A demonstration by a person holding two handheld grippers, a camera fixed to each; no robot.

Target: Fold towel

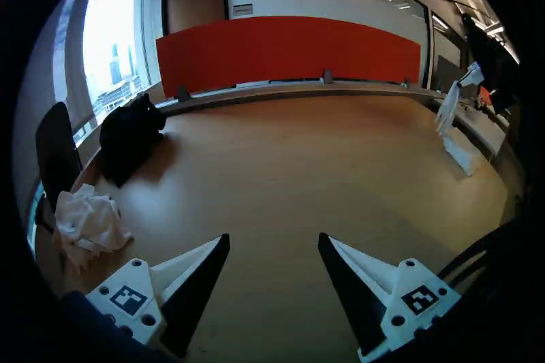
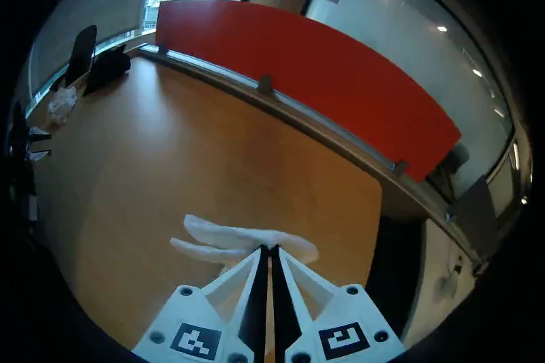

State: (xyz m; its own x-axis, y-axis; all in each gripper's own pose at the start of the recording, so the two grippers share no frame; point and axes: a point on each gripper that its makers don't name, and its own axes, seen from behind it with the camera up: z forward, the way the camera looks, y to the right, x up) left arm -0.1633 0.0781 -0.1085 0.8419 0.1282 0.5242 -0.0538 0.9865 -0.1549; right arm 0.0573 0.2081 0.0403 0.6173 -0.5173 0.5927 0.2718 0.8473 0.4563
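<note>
Open wood stretches across the table to the red divider on its far edge, the left gripper hovers with fingers apart, and near the right edge the right gripper pinches the white towel, which spreads just beyond its tips.

We read the left gripper as white finger bodies with black inner faces, plus one black-and-white square marker per finger. Right gripper: same white/black scheme, same kind of markers. Towel at its tips is plain white, no print we can make out. Table: warm tan wood, faint grain. Partition: flat red, no pattern. Crumpled cloth: plain white. Bag: black. Chair back: black.
</note>
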